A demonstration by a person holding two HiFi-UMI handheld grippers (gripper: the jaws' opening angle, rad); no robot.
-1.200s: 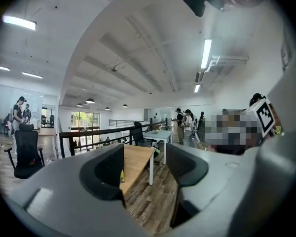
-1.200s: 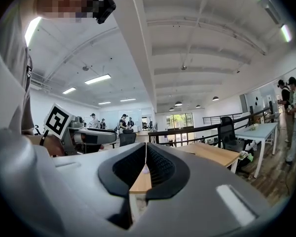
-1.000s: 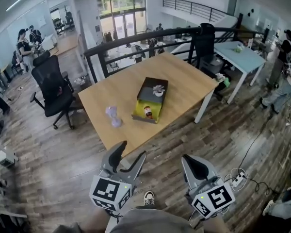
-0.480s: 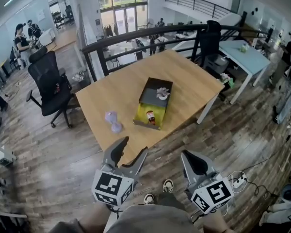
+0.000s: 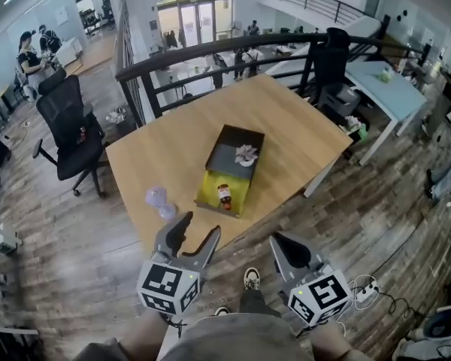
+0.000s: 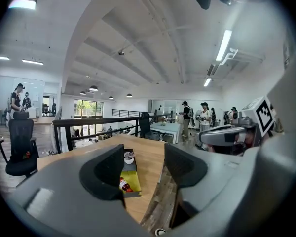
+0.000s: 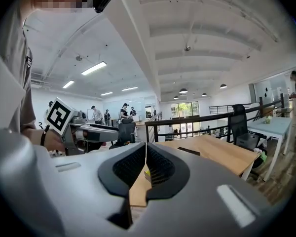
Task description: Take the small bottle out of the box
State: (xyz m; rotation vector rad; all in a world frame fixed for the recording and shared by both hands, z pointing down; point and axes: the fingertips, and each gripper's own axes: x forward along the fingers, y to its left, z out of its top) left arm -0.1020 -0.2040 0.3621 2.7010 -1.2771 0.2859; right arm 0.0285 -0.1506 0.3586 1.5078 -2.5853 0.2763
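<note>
Left gripper [image 5: 199, 226] gapes empty, just narrowing; right gripper [image 5: 276, 240] closed; small bottle [image 5: 225, 195] in box [image 5: 210, 189].

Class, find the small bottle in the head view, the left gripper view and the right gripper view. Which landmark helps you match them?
Head view: bottle near the centre, lying in the yellow end of the box.
Left gripper view: bottle low, left of centre, in the same box.
Right gripper view: bottle not visible.
Shared landmark: the wooden table.
</note>
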